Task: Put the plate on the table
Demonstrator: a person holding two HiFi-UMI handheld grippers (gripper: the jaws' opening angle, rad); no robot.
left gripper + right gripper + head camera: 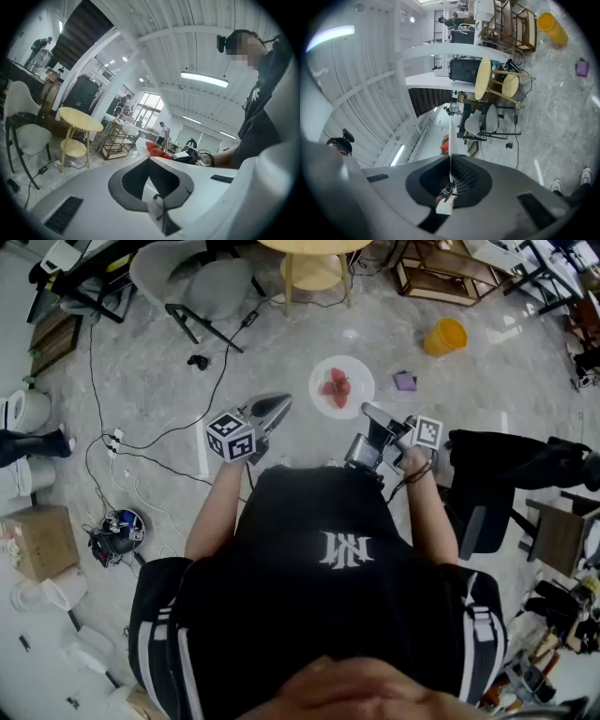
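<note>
One of my two grippers has the plate. My right gripper point(367, 411) is clenched on the near rim of the white plate point(356, 371). In the right gripper view that rim runs as a thin white line straight up between the jaws, pinched against the dark pads. Strawberries point(337, 385) lie on the plate, and in the left gripper view they sit on top of it, so I judge it is held about level.

My left gripper point(281, 403) has its jaws drawn together with nothing between them. In the head view its tips point at the plate from the left, near the rim but apart from it.

As for progress, the grasp looks done: the plate hangs in the air over the grey floor, at the upper middle of the head view. The placing is not. The round wooden table point(314, 247) sits at the top edge of that view, well apart from the plate, with bare floor between.

By my reckoning, what is left is the carry to the table, lowering the plate flat onto the top, and then letting go of the rim. Gripped by one edge only, the plate could tip and spill the fruit on the way.
</note>
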